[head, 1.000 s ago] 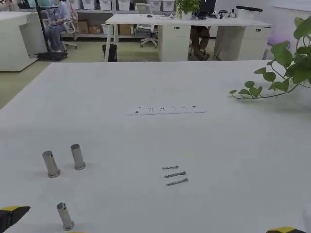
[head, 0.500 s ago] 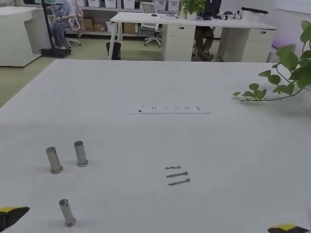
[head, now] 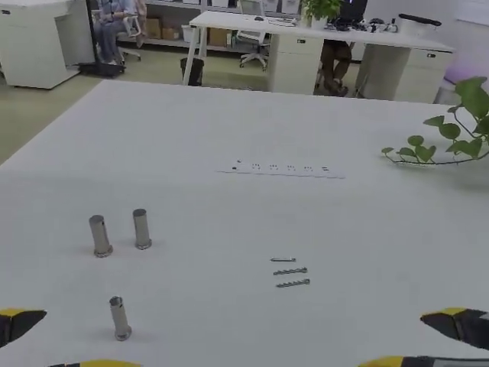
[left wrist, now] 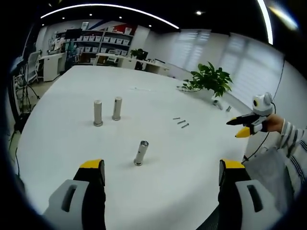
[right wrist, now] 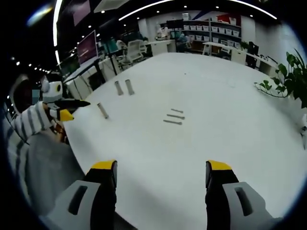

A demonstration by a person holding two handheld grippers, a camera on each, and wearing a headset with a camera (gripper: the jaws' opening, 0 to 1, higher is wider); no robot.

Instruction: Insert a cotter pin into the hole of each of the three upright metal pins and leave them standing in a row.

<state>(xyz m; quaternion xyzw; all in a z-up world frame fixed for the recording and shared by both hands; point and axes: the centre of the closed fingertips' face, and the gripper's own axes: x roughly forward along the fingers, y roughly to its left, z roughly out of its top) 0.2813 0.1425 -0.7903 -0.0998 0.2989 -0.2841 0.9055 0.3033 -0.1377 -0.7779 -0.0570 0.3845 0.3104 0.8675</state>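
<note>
Since both tools are empty, I judge the task to be at its very start, with no cotter pin fitted. The left gripper (left wrist: 160,167) has its jaws spread wide with nothing between them, and the right gripper (right wrist: 160,170) is just as open and just as bare. On the white table (head: 306,115) two metal pins stand close together to my left, the rear left pin (head: 100,235) and the rear right pin (head: 142,228). The near pin (head: 119,317) stands apart from them, closer to me, so they do not form a row. The three cotter pins (head: 290,271) lie flat in a small stack of parallel lines, well apart from the uprights and towards the right. My next move, I think, is to bring the right gripper down on one cotter pin while the left steadies an upright. That calls for a fine pinch on a thin, flat thing. I cannot make out the cross hole in any upright or which way it faces. I also cannot tell which end of each cotter pin is looped. The head view cuts both grippers off at its bottom edge, leaving just yellow tips.
</note>
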